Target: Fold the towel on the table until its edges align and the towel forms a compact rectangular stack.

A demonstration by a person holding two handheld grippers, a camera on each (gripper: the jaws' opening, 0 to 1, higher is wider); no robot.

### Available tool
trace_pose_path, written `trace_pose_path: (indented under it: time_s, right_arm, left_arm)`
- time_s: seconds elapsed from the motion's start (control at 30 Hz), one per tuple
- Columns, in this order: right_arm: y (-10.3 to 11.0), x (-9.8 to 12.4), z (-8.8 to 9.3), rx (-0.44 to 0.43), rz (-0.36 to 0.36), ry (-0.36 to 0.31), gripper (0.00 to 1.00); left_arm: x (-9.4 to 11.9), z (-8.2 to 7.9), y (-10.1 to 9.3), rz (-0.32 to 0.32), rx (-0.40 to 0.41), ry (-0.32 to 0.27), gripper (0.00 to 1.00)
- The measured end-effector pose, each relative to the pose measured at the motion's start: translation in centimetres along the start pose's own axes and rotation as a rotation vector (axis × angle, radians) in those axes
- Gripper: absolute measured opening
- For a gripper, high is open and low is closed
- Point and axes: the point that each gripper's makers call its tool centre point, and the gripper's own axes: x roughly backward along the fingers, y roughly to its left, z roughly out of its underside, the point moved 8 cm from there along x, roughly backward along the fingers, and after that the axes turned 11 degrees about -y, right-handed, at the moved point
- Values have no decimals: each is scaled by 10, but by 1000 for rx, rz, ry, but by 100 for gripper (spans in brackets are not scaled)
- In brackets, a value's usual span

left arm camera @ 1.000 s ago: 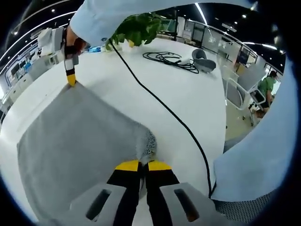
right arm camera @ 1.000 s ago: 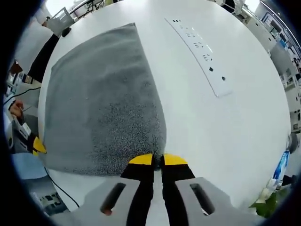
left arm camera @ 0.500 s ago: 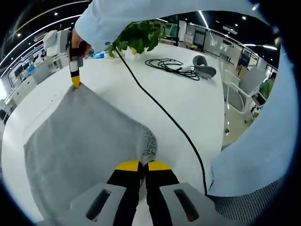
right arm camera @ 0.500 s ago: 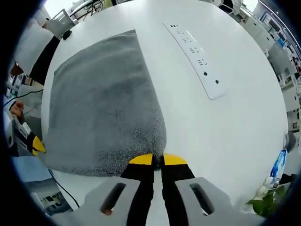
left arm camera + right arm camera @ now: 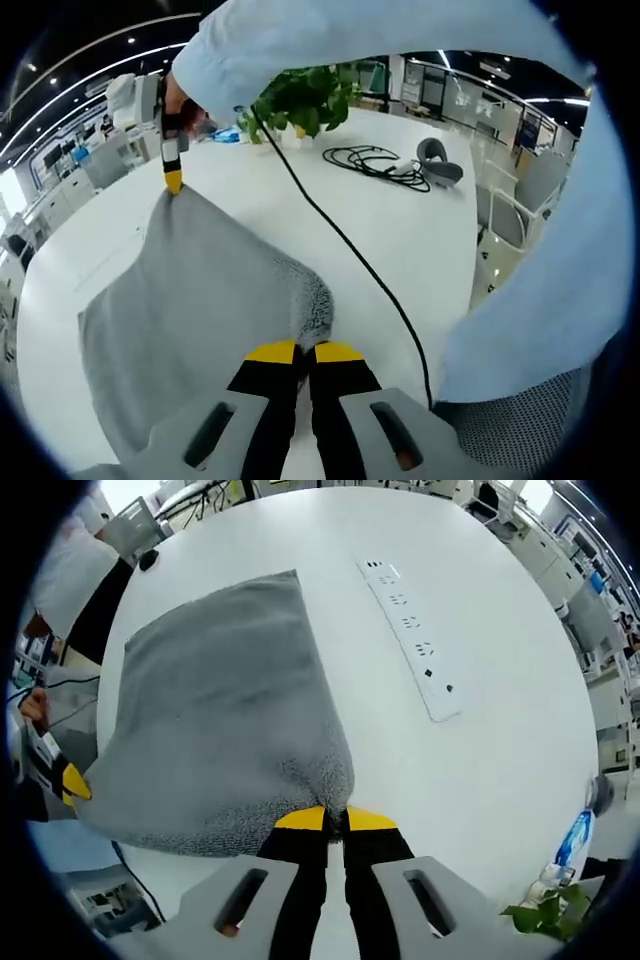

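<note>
A grey towel (image 5: pixel 200 290) hangs stretched between both grippers, its near edge lifted off the white table (image 5: pixel 400 230). My left gripper (image 5: pixel 304 352) is shut on one near corner of the towel. The right gripper (image 5: pixel 173 180) shows at the upper left of the left gripper view, pinching the other corner. In the right gripper view my right gripper (image 5: pixel 336 820) is shut on a corner of the towel (image 5: pixel 220 720), and the left gripper (image 5: pixel 72 782) holds the corner at the left edge. The towel's far edge still rests on the table (image 5: pixel 480 780).
A white power strip (image 5: pixel 412 636) lies on the table beyond the towel. A potted plant (image 5: pixel 300 95), a coil of black cable (image 5: pixel 375 160) and a grey device (image 5: pixel 440 165) sit at the far side. A black cable (image 5: pixel 350 250) crosses the table. A bottle (image 5: pixel 572 838) stands near the edge.
Both grippers have risen with the towel's near edge; more of the towel hangs off the table and the table looks further away.
</note>
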Motion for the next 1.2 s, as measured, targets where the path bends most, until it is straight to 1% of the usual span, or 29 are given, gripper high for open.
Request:
trace_pose_path:
  time_s: [0.1, 0.2, 0.37, 0.5, 0.8, 1.03, 1.2]
  right_arm:
    - [3, 3, -6, 8, 4, 1, 2]
    - [4, 4, -12, 13, 5, 3, 2]
    - [9, 8, -27, 25, 8, 5, 2]
    - [13, 11, -39, 37, 17, 6, 2]
    - [17, 17, -64, 43, 37, 14, 2]
    - [20, 17, -83, 48, 44, 19, 3]
    - [27, 15, -99, 58, 44, 18, 3]
  left_arm:
    - [6, -2, 2, -14, 1, -13, 3]
    - [10, -2, 4, -23, 5, -20, 3]
    - [24, -2, 8, -47, 16, -40, 3]
    - [33, -2, 18, -76, 60, -82, 3]
    - [54, -2, 35, -123, 95, -133, 3]
    - [68, 2, 42, -146, 103, -148, 3]
    - [80, 5, 52, -167, 106, -154, 3]
